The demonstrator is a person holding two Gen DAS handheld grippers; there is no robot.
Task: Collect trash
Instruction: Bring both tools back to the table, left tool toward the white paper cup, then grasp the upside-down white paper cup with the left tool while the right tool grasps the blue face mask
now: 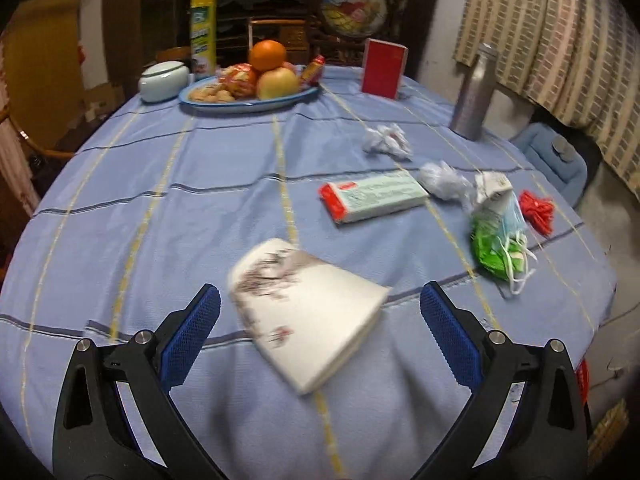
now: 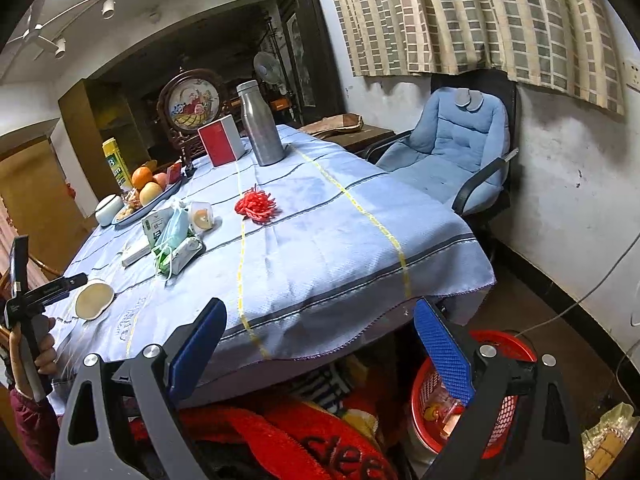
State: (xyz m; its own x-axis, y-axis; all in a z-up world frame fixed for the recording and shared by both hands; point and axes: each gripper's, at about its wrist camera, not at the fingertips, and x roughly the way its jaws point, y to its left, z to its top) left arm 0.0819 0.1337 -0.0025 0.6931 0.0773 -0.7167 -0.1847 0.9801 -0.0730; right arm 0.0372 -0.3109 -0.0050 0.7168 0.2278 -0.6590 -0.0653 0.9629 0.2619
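Jaws wide apart on both grippers, gripping nothing. Left gripper [image 1: 320,316] nearer, straddling a flattened paper cup [image 1: 308,312] lying on the tabletop [image 1: 160,184] between and just ahead of its jaws, long axis skewed diagonally across the gap, mouth pointing ahead-left. Right gripper [image 2: 320,332] off the tabletop edge, above a red basket [image 2: 500,400].

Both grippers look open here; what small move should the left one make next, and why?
Probably ease the left gripper forward and close on the blurred white paper cup lying on its side between its open fingers. The right gripper hangs open above the red mesh waste basket, holding nothing.
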